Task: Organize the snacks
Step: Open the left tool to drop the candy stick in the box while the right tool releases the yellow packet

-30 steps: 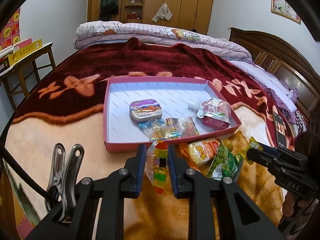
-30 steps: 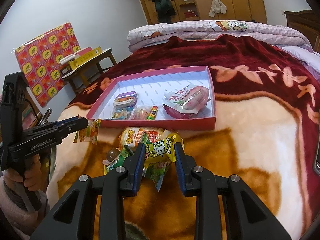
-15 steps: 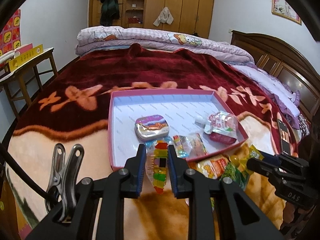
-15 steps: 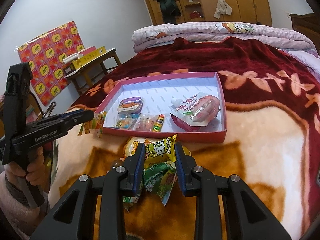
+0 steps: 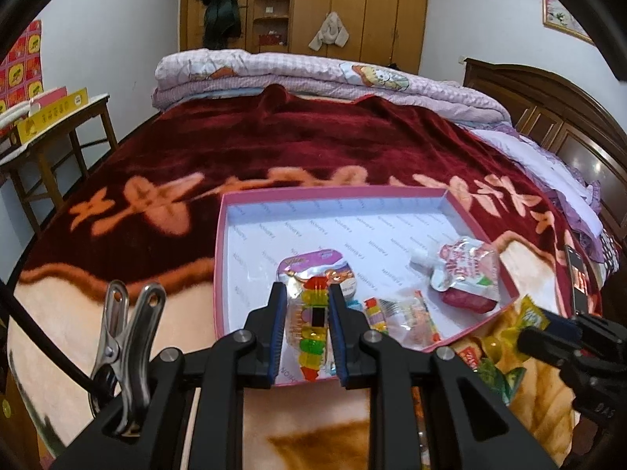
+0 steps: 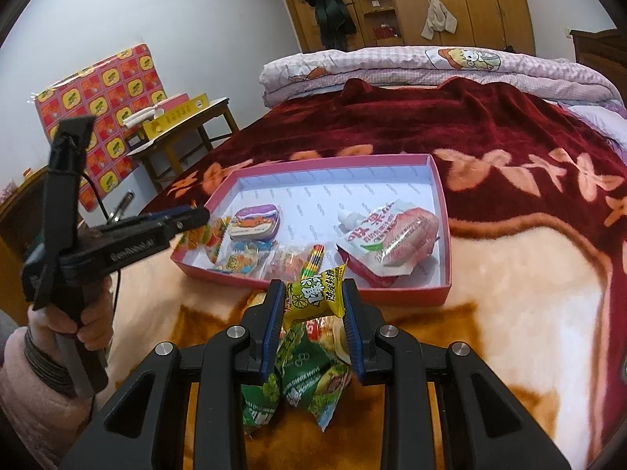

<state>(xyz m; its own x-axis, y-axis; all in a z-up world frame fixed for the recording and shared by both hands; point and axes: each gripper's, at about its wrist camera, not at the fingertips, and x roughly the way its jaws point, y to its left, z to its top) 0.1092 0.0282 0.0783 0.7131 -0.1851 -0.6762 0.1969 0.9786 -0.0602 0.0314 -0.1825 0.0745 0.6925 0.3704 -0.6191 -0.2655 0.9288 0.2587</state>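
Note:
A pink shallow box (image 5: 231, 203) (image 6: 439, 180) lies on the bed. In it are a small tin (image 6: 254, 222), a red-and-white drink pouch (image 6: 386, 235) (image 5: 466, 270) and clear candy packets (image 6: 290, 260). My left gripper (image 5: 306, 315) is shut on a packet of colourful gummy candy (image 5: 311, 329), held over the box's near left corner; it also shows in the right wrist view (image 6: 205, 237). My right gripper (image 6: 313, 305) is shut on a string of yellow and green snack packets (image 6: 313, 297), held just in front of the box.
More snack packets (image 6: 333, 331) lie on the blanket below the right gripper. A phone (image 5: 576, 274) lies at the bed's right edge. A wooden side table (image 6: 184, 121) stands left of the bed. Folded quilts (image 5: 313, 78) lie at the far end.
Both grippers have lifted and moved forward toward the box. The left one now holds the gummy packet over the box's near corner. The right one has raised the yellow-green packets off the pile.

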